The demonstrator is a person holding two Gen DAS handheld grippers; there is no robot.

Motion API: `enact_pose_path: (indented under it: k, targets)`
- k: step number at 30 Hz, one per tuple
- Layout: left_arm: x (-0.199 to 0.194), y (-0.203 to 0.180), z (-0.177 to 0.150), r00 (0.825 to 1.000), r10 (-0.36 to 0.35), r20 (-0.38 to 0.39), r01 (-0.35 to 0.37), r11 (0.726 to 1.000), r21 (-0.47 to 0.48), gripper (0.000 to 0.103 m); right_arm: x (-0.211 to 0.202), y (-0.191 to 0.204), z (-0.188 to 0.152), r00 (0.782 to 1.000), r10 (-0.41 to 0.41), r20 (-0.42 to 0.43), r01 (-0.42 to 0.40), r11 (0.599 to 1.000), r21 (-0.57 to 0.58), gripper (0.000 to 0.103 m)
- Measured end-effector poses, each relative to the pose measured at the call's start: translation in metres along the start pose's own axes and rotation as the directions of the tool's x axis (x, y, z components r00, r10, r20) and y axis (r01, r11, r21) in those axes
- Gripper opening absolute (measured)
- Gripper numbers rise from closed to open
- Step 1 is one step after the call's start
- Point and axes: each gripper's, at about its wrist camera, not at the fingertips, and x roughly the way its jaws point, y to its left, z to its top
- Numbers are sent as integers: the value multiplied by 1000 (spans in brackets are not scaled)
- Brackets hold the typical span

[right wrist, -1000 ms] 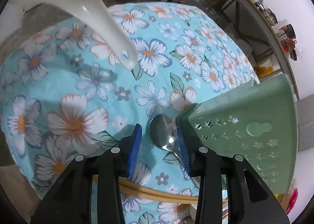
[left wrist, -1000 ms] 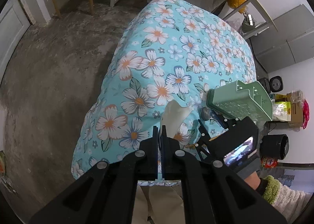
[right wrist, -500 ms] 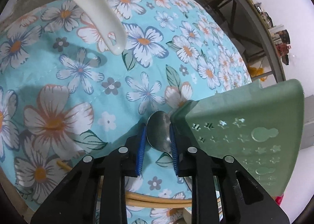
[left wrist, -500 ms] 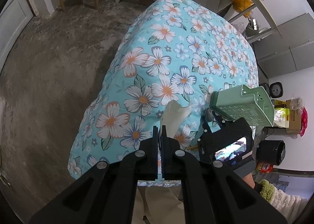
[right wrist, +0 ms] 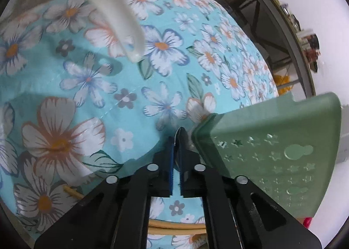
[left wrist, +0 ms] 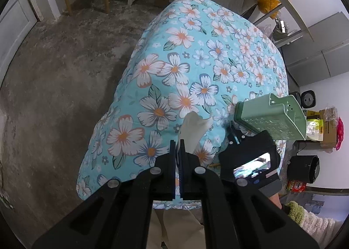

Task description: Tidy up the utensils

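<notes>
Right tongs (right wrist: 176,140) have just closed on a thin, slick metal spoon (right wrist: 180,131) beside the green holder (right wrist: 272,157). Left tongs (left wrist: 178,146) pinch a light, stiff white ladle (left wrist: 193,127). The spoon's edge-on bowl likely slips.

A table draped in a turquoise floral cloth (left wrist: 174,70) carries a green perforated utensil holder (left wrist: 270,118) at its right side, with wooden chopsticks (right wrist: 174,225) lying at the near edge (partly hidden).

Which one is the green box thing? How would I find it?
Look at the flowery blue tablecloth. Near its front right side, beside the right tool, stands the green utensil holder. It is the only green plastic thing there, with small star-shaped holes in its wall.
</notes>
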Motion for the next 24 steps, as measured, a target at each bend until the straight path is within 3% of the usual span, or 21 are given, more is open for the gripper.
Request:
enact_pose_path:
  k: [7, 13, 24]
  targets:
    - [-14, -12, 0, 1000, -3, 23, 2, 999, 41, 1, -23, -22, 0, 999, 43, 22, -45, 996, 76, 0]
    - [-38, -32, 4, 997, -32, 64, 23, 991, 132, 1, -58, -52, -2, 995, 78, 54, -87, 981, 176, 0]
    - [-88, -92, 27, 976, -181, 119, 137, 942, 306, 1, -105, -108, -22, 997, 67, 48, -80, 922, 379, 0]
